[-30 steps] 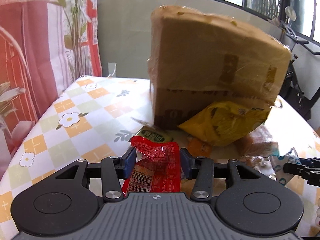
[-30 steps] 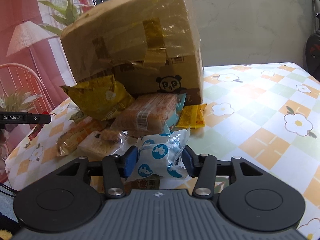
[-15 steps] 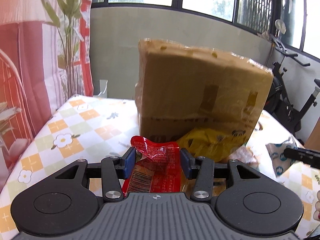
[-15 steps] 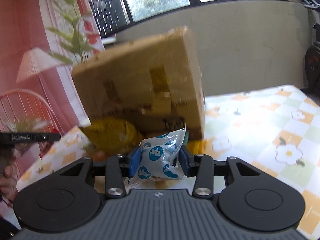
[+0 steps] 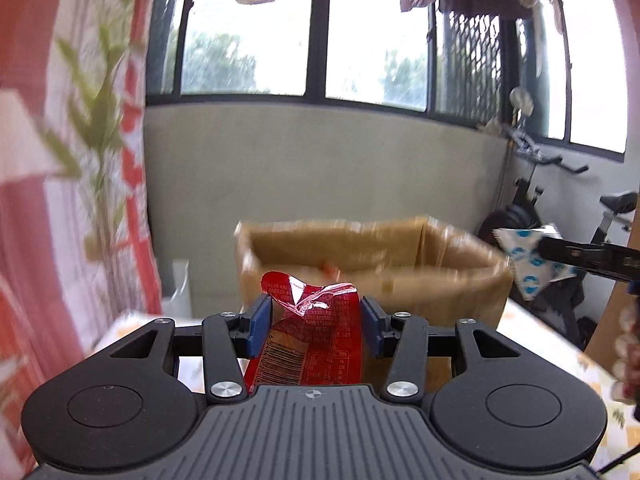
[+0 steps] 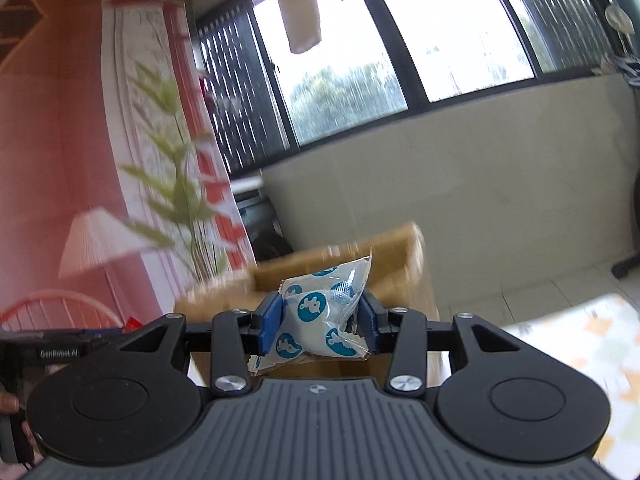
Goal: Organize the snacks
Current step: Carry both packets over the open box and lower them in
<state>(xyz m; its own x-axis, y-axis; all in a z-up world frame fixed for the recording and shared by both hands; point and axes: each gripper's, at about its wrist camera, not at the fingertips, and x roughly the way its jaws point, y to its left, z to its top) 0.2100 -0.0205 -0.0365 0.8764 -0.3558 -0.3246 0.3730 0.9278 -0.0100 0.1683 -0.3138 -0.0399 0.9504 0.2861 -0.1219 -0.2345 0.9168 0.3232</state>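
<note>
Item 1: red snack packet (image 5: 316, 336), thin printed film with a barcode, sitting between the blue pads of the left gripper (image 5: 316, 322), whose jaws are closing narrowly on its sides. Its crimped top edge is curling above the pads. Judged light, soft and crinkly, likely slippery; the flat body below the crimp looks the surest place to pinch.

Item 2: white packet with blue round prints (image 6: 324, 326), puffed like a small pillow, being pinched at its middle by the right gripper (image 6: 322, 328). Judged light, air-filled and easily crushed; a gentle hold across the body or on the sealed edge seems best.

Item 3: open cardboard box (image 5: 372, 268), blurred, standing just beyond both packets on a checked, flower-printed tablecloth (image 6: 592, 344). Its contents cannot be told; it is judged the likely place for both.

Surroundings: windows (image 5: 256, 32), hanging laundry, pink curtain (image 6: 60, 152), exercise bike (image 5: 560, 248).
</note>
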